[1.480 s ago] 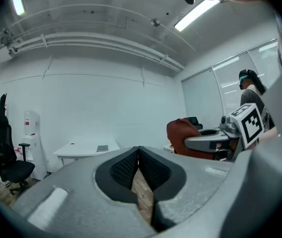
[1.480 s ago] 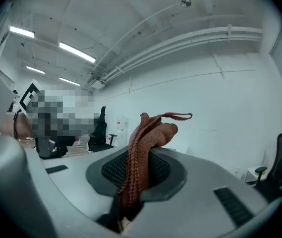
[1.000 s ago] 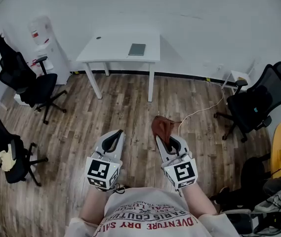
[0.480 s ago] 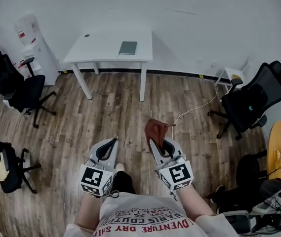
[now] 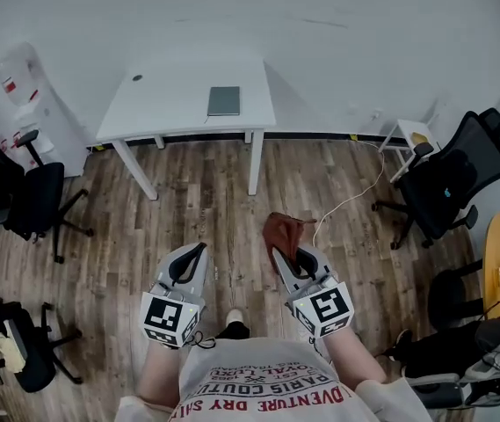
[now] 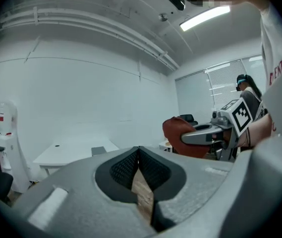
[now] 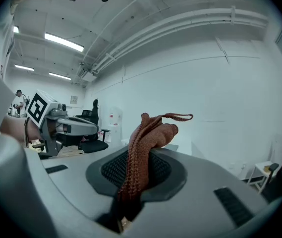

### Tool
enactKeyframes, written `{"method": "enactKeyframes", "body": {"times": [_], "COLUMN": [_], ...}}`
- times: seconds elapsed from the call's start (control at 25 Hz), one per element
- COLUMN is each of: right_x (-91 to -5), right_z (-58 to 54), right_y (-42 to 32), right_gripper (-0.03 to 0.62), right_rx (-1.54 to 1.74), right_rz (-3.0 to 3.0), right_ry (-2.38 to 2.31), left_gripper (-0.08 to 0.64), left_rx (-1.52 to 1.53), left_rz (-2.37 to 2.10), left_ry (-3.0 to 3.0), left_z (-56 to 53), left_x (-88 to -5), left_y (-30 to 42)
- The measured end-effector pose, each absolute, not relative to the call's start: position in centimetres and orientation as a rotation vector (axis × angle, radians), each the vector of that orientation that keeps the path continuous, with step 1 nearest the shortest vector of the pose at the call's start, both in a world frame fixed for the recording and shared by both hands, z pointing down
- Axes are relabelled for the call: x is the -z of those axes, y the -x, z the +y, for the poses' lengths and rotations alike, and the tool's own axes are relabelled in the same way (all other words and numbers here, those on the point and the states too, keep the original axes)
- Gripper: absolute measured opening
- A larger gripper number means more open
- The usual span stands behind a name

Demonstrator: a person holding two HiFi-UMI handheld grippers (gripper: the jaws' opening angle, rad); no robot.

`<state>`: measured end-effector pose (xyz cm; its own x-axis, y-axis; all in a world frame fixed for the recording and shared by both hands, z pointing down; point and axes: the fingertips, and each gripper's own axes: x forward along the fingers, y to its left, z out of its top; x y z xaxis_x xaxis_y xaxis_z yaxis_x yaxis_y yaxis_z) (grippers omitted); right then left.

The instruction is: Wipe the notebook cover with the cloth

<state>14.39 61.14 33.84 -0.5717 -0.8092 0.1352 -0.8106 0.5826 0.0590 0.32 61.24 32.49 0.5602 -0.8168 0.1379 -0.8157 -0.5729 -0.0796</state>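
Two-jaw right tool [image 5: 285, 253] tight on the rust-brown cloth [image 5: 279, 232]; left tool [image 5: 199, 250] pinched together, empty.

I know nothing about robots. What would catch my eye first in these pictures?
The rust-brown cloth stands out most, bunched between the fingers of the right gripper above the wooden floor. Beside it, the left gripper is closed on nothing. Farther off, a grey notebook lies on a white table, well away from both grippers.
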Motion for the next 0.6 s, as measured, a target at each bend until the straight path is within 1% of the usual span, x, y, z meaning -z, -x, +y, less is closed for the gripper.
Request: {"method": "enactKeyframes", "body": {"times": [0.2,0.44,0.6], "right_x": [-33.4,-35.2,-36.7], "right_z": [55.1,48.5,43.7], "right_y": [-11.8,-10.8,-11.1], "right_gripper": [0.074,0.074,0.075], "right_rx": [-0.009,-0.066,-0.07], "right_rz": [-2.615,-2.606,-2.613], "right_ry": [-1.383,-1.37,-1.332], "left_gripper": [0.009,0.009,0.009], "left_rx": [0.232,0.328,0.346], "left_rz": [1.396,1.325,1.353], "left_ry": [2.847,2.95,2.923], "left_z": [54.7,49.4,44.9], "left_x": [-32.3,-35.9,-36.5], "left_y": [2.3,1.8,1.9]}}
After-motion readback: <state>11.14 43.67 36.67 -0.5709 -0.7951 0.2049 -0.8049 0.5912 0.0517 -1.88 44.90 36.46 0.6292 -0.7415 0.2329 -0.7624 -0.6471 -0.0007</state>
